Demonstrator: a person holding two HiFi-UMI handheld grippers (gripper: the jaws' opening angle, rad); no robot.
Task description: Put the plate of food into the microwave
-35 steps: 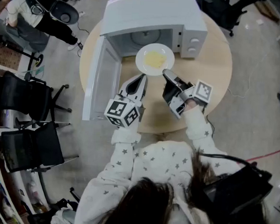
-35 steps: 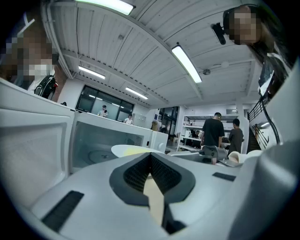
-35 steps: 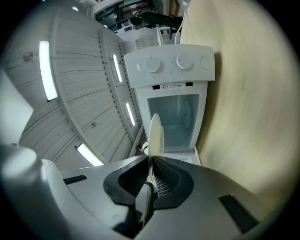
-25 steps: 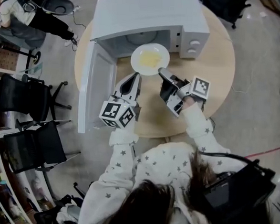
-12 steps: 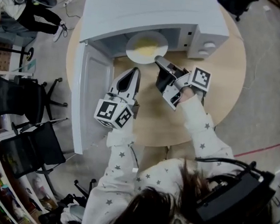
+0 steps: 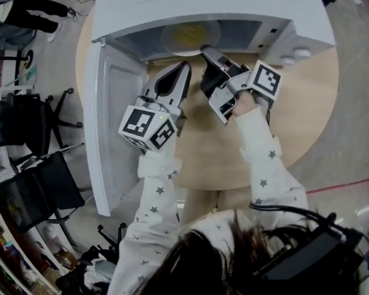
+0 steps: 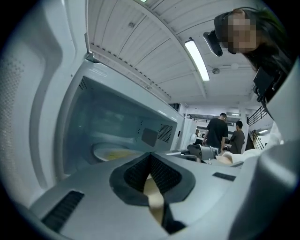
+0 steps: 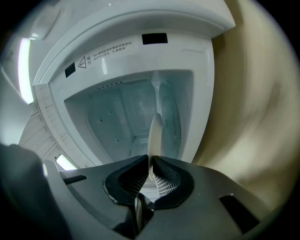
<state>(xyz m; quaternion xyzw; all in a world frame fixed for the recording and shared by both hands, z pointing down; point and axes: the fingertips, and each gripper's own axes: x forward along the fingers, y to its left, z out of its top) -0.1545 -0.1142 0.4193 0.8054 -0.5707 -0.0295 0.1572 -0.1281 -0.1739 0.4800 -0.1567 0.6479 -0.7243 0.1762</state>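
A: Tongs, quick?
B: Right gripper (image 6: 207, 52) is clenched on the plate (image 6: 190, 34) rim; its own view shows the rim edge-on between the pads. Left gripper (image 6: 181, 69) is closed on nothing, only table (image 6: 287, 119) shows past its jaws.
A: Plate where?
B: Inside the microwave (image 6: 182, 5) cavity, just past the mouth. The door (image 6: 107, 126) is swung out at 7 o'clock. Can't tell if the plate is set down.
A: Which way from the tongs?
B: Head view: the plate is at 11 o'clock off the right jaws, gripped at its 5 o'clock rim. Left gripper sits at 6 o'clock of the plate, apart, so right is nearer.
A: Axis, heading?
B: Round, no long axis. It lies flat, food (image 6: 191, 31) up. My guess: the next push goes toward 12, deeper in, then release.
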